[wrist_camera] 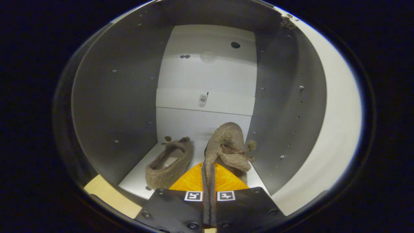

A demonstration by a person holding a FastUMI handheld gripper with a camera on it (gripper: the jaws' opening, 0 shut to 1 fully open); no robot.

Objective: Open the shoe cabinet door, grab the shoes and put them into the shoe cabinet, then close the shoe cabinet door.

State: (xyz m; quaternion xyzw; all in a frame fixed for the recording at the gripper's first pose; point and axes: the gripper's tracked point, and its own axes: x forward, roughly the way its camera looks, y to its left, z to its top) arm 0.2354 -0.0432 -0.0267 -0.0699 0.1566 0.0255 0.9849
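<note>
- The jaws (209, 181) stood nearly closed, pinching the heel rim of the second shoe (226, 149), which hung toe-forward inside the open shoe cabinet (113, 97).
- The first shoe (169, 163) already lay on the cabinet floor at ten o'clock from the jaws.
- Best lower it flat beside its mate, then release.
- The gripper pointed straight in, level.

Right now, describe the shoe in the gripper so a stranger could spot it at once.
Look inside the open cabinet, at its white floor. Two fuzzy brown shoes are there: the held shoe hangs upright, its edge pinched in the gripper, right of the other shoe, which lies flat, opening up.
</note>
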